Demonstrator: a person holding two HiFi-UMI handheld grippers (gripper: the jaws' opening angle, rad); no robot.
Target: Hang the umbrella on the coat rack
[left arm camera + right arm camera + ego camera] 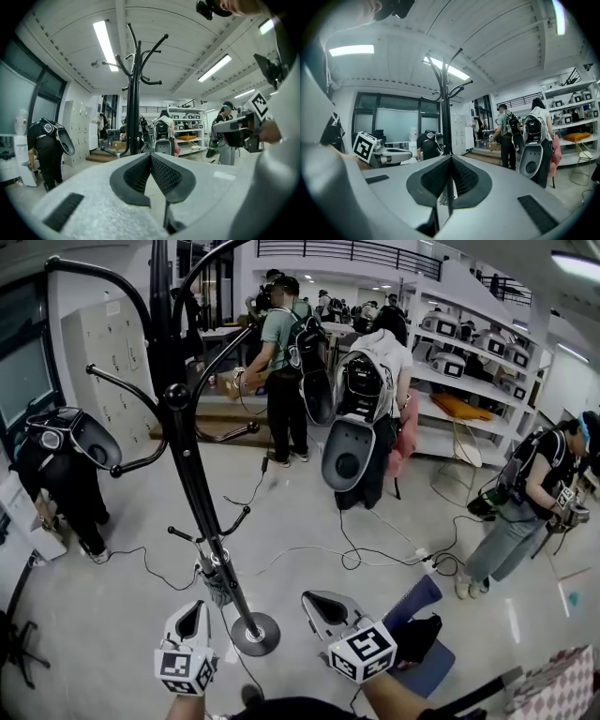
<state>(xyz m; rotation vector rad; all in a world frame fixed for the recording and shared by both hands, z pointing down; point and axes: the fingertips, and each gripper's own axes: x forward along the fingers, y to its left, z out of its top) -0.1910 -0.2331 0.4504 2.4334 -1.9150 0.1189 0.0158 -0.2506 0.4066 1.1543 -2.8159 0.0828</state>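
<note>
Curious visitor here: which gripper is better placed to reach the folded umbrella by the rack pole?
Left, probably: left gripper sits right beside the umbrella; right gripper is farther aside.

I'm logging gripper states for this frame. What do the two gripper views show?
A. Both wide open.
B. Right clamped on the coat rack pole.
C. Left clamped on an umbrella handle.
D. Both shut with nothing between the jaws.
D: on the left gripper and the right gripper the jaw tips meet with nothing between them, and the coat rack stands ahead, apart from both.
</note>
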